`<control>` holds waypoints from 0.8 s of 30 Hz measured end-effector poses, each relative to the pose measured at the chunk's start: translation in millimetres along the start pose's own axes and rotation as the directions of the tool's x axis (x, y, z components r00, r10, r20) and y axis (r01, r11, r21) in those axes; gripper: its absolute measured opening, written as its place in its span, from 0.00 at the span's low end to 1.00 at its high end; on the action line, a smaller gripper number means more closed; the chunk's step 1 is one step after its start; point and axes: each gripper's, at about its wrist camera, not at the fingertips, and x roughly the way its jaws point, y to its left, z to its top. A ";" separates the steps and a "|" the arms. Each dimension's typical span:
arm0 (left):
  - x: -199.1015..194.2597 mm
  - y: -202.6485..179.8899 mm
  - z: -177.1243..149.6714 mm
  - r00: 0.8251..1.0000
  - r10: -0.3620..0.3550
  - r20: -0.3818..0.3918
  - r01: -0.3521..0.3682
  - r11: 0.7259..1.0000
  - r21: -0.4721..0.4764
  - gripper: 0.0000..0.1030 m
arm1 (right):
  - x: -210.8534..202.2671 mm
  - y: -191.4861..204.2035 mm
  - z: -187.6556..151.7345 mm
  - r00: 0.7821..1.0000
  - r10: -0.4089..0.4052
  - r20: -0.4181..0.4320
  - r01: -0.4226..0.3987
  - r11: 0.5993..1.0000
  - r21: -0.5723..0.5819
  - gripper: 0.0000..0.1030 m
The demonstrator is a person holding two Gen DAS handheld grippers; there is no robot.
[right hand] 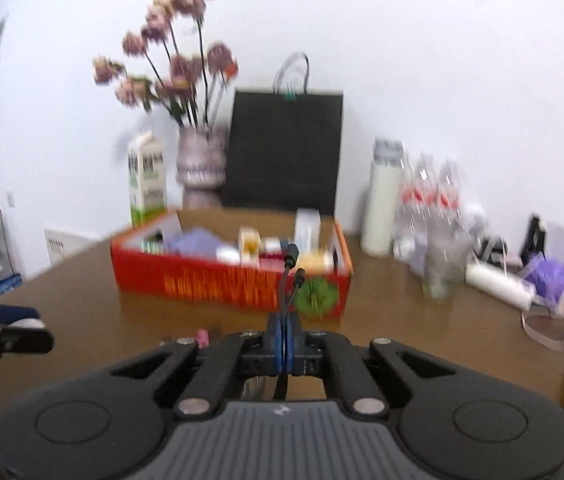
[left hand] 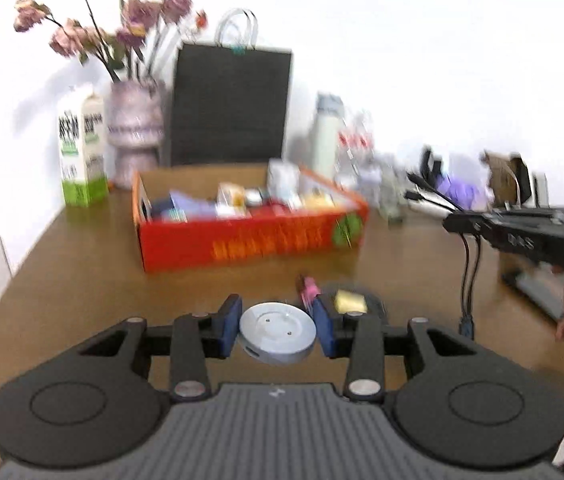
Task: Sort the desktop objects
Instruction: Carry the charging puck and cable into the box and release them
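The red box [left hand: 249, 236] sits at the middle of the left wrist frame on our brown table [left hand: 81, 276], packed with small cartons and packets. Behind it, toward the upper centre, we see a black paper bag [left hand: 227, 106], with a vase of pink flowers [left hand: 134, 136] and a milk carton [left hand: 81, 148] at the upper left. A white bottle [left hand: 326, 136] stands right of the bag.

At lower centre our left gripper [left hand: 277, 330] is clenched on a round silver puck [left hand: 277, 332], its blue pads [left hand: 229, 326] pressing both sides. Just beyond it lie a dark pad with a yellow note [left hand: 350, 301] and a small pink item [left hand: 308, 286].

In the right wrist view our right gripper [right hand: 284, 340] is clamped tight on a black cable bundle [right hand: 288, 280], whose plugs rise in front of the box [right hand: 233, 280]. In the left view, that same gripper [left hand: 458, 222] enters from the right edge with cable [left hand: 468, 276] ends dangling below it.
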 end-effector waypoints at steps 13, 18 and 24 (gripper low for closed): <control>116.1 53.2 153.3 1.000 0.031 -0.005 -0.031 0.992 -0.124 0.39 | 101.2 -9.3 161.6 0.972 0.174 0.157 -0.175 0.984 -0.008 0.01; 208.7 87.8 162.5 0.993 0.088 -0.081 -0.103 0.972 -0.211 0.39 | 199.1 11.7 174.7 0.956 0.285 0.065 -0.287 0.957 0.027 0.01; 309.1 119.8 126.5 0.933 0.135 -0.332 -0.243 0.919 -0.311 0.39 | 348.0 36.5 119.1 0.919 0.246 -0.310 -0.251 0.968 0.022 0.02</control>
